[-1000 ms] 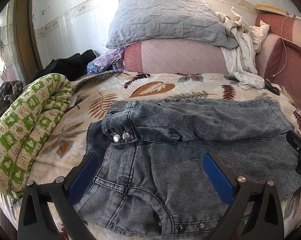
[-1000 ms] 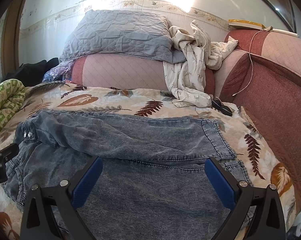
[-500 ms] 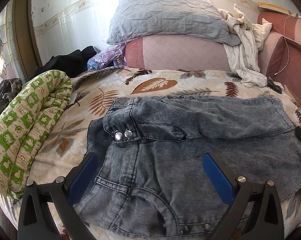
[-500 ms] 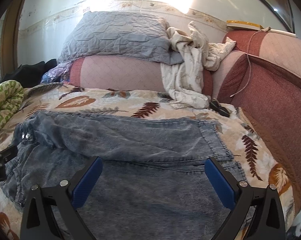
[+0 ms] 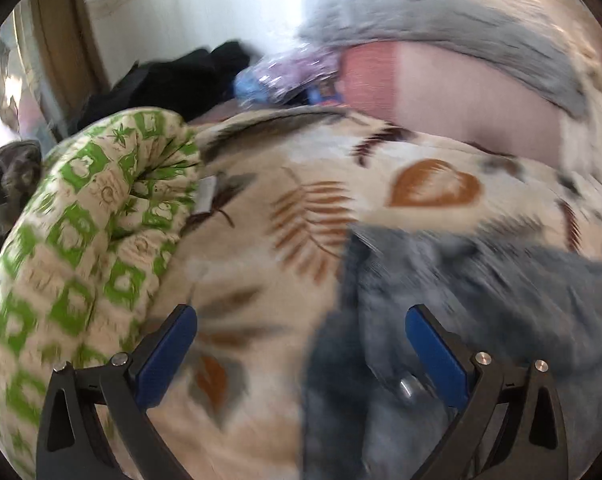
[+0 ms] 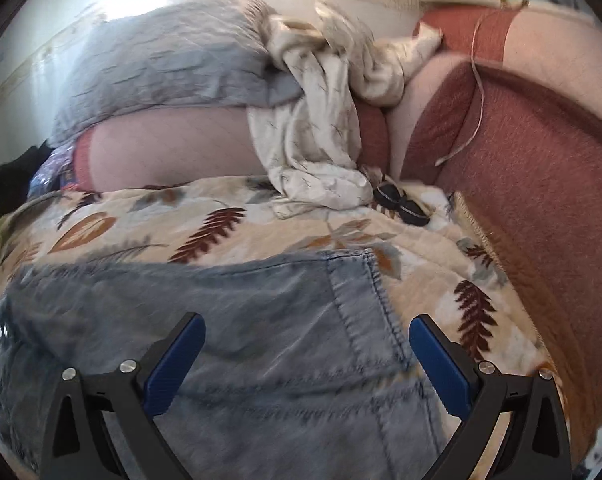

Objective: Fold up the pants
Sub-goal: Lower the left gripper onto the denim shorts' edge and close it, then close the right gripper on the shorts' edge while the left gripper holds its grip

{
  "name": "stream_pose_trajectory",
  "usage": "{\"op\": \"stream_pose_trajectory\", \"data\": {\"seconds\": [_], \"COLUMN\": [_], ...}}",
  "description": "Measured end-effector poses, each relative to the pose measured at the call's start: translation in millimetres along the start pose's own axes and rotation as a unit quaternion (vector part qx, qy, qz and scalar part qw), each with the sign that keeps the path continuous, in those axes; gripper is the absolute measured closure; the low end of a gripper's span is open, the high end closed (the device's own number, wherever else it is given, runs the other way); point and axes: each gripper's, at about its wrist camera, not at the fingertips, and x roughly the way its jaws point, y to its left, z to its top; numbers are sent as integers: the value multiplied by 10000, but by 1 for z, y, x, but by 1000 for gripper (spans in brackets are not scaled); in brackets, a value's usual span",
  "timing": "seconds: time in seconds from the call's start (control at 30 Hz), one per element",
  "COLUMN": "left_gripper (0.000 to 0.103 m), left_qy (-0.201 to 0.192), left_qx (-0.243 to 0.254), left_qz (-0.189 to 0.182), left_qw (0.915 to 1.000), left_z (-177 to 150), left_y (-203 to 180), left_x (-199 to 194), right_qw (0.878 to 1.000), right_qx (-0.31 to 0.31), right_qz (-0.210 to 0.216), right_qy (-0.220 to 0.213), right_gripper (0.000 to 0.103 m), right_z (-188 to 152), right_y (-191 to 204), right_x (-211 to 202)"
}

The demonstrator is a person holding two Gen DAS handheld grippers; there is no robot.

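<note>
The grey-blue denim pants point(image 6: 237, 320) lie flat on the leaf-print bedspread point(image 6: 261, 216), folded lengthwise. In the left wrist view the waist end point(image 5: 441, 320) shows at the lower right, blurred, with a metal snap near my right finger. My left gripper point(image 5: 301, 328) is open and empty, low over the waist edge and the bedspread point(image 5: 261, 264). My right gripper point(image 6: 305, 336) is open and empty, low over the leg end, with the hem point(image 6: 377, 288) between its fingers.
A rolled green-and-cream quilt point(image 5: 73, 248) lies left of the pants. A grey pillow point(image 6: 161, 64) and crumpled white cloth point(image 6: 321, 128) rest on the pink headboard cushion. A red padded side point(image 6: 541, 184) bounds the right. Dark sunglasses point(image 6: 401, 204) lie near it.
Both grippers have dropped lower and moved outward: the left toward the waist edge and quilt, the right toward the leg hem. Both stay open. The pants have not moved.
</note>
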Motion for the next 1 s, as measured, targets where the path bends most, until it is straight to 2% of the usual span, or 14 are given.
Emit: {"op": "stream_pose_trajectory", "data": {"seconds": [0.07, 0.17, 0.23, 0.37, 0.43, 0.5, 0.53, 0.6, 0.73, 0.8, 0.83, 0.9, 0.93, 1.0], "left_gripper": [0, 0, 0, 0, 6, 21, 25, 40, 54, 71, 74, 80, 82, 86], "left_qy": [200, 560, 728, 910, 977, 1064, 1090, 1135, 1120, 1107, 1106, 1137, 1157, 1183], "left_qx": [-223, -503, -540, -448, -408, -363, -350, -295, -240, -196, -172, -119, -102, -87], "left_qz": [-66, -371, -540, -524, -625, -714, -780, -908, -1027, -1121, -1136, -1192, -1217, -1307], "left_qw": [9995, 9965, 9944, 9935, 9924, 9911, 9904, 9889, 9881, 9873, 9872, 9863, 9857, 9843], "left_z": [17, 34, 41, 49, 53, 54, 55, 56, 60, 61, 61, 62, 61, 61], "left_y": [6, 2, -9, -31, -40, -47, -50, -57, -65, -66, -67, -67, -66, -65], "left_x": [21, 53, 69, 97, 108, 116, 119, 126, 134, 136, 137, 138, 137, 135], "right_qw": [9991, 9970, 9962, 9933, 9922, 9907, 9896, 9878, 9838, 9809, 9798, 9790, 9797, 9819], "right_qx": [360, 671, 698, 861, 902, 976, 1021, 1087, 1192, 1222, 1223, 1174, 1130, 993], "right_qz": [98, 115, 118, 163, 143, 100, 104, 139, 130, 200, 188, 245, 248, 334], "right_qy": [191, 371, 514, 748, 853, 943, 1008, 1103, 1329, 1499, 1570, 1648, 1639, 1580], "right_gripper": [0, 0, 0, 0, 0, 0, 0, 0, 0, 0, 1, 13, 15, 32], "right_z": [15, 33, 40, 53, 57, 59, 59, 59, 56, 53, 51, 48, 46, 45], "right_y": [-23, -50, -58, -77, -83, -89, -91, -94, -97, -96, -96, -93, -91, -85], "right_x": [23, 55, 71, 105, 121, 136, 147, 161, 193, 206, 210, 216, 216, 212]}}
